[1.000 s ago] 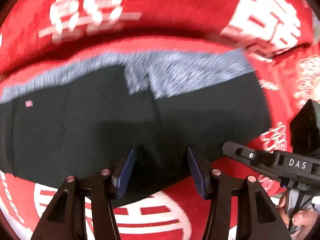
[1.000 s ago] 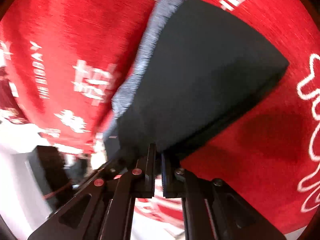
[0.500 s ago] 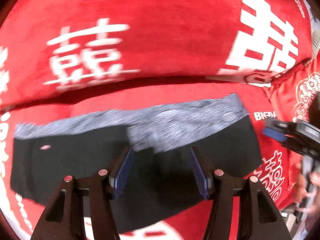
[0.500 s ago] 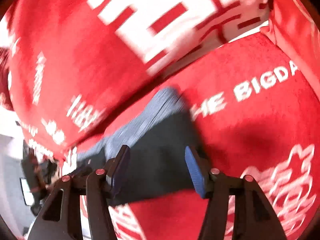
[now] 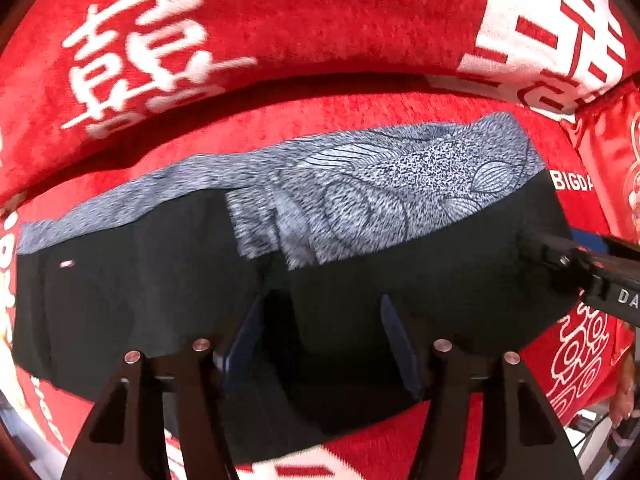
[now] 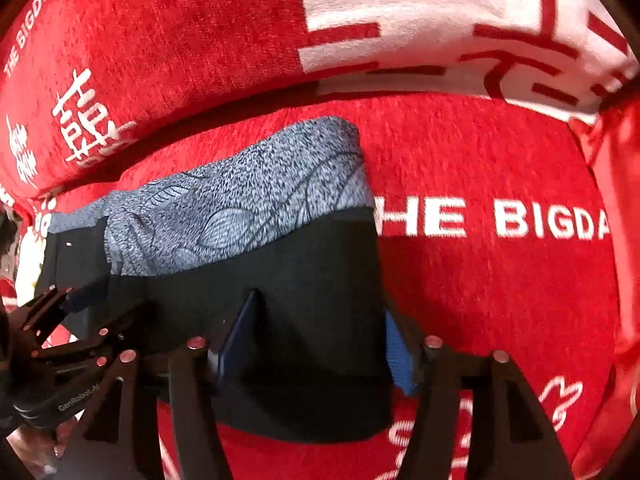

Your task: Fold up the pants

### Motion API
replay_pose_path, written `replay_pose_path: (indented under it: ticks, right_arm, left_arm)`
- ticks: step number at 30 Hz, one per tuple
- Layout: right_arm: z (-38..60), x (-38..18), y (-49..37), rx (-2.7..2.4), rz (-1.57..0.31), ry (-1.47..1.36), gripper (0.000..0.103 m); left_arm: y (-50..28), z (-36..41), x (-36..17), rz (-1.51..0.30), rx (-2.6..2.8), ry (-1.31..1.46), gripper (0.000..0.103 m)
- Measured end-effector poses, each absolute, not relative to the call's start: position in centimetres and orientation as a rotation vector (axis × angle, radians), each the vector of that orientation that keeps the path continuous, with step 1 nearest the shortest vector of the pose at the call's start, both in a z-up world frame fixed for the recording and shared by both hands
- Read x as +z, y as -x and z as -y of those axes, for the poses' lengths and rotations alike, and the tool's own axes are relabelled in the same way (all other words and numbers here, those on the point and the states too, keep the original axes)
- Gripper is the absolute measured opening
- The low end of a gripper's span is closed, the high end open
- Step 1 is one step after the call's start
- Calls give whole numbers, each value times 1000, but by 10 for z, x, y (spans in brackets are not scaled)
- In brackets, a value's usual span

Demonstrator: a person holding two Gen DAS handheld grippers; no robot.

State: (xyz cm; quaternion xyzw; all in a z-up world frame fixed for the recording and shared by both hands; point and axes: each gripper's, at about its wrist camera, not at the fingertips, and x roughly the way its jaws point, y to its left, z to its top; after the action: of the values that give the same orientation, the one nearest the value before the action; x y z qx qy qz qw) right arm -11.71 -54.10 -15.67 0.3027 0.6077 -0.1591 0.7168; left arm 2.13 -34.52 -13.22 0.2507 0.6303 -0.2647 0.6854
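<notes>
We see the folded black pants [image 5: 168,304] with a grey-and-white leaf-patterned waistband [image 5: 400,184] lying flat on the red plush cover printed with white characters and lettering [image 5: 320,128], the patterned band along their far edge and the plain black cloth toward us. A small pale tag [image 5: 66,264] sits on the black fabric near the left end. In the right wrist view the same pants [image 6: 320,264] end at a straight right edge, just left of the white "THE BIGDA" lettering [image 6: 496,222] on the cover. Our left gripper [image 5: 320,340] hovers over the near middle of the pants, its blue-padded fingers [image 5: 394,332] apart and widening a little just now, with only flat cloth below them and nothing pinched. Our right gripper [image 6: 320,340] stands over the right end of the pants, its jaws having just sprung apart, one blue pad over the black cloth and the other at the cloth's right edge, gripping nothing. Behind the pants rises a red cushion bearing large white characters [image 5: 280,20]. A person's hand [image 6: 48,440] shows at the near left of the right wrist view.
</notes>
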Motion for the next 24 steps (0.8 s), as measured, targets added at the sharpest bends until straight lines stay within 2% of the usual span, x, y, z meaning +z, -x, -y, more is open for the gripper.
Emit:
replay_pose_path:
  ticks: [1,2,3,4,11,24]
  right_arm:
    - [541,-151,123,-360,-1350,-676,64]
    - [542,-147,128,-361,-1353,-681,68]
    - [540,-143,134,-358,-1355,-692,74]
    - [539,-139,140,-355,-1356,-699,77]
    - [515,-125,161,-306,-1388,-656,84]
    - [449,-123,132,-284,-1464,-589,85]
  left_arm:
    - [-20,340,-124,-1395,-568,-562,66]
    - [-18,334,-119,-1391,-552,-556,73]
    - [-18,330,-116,-1389,-539,-541,92]
    - [-16,323,-109,-1380,-523,-511,101]
    - [-2,289,-103,-1450,-385,-448,101]
    - [-13,226,-116,-1500,-311,-454,101]
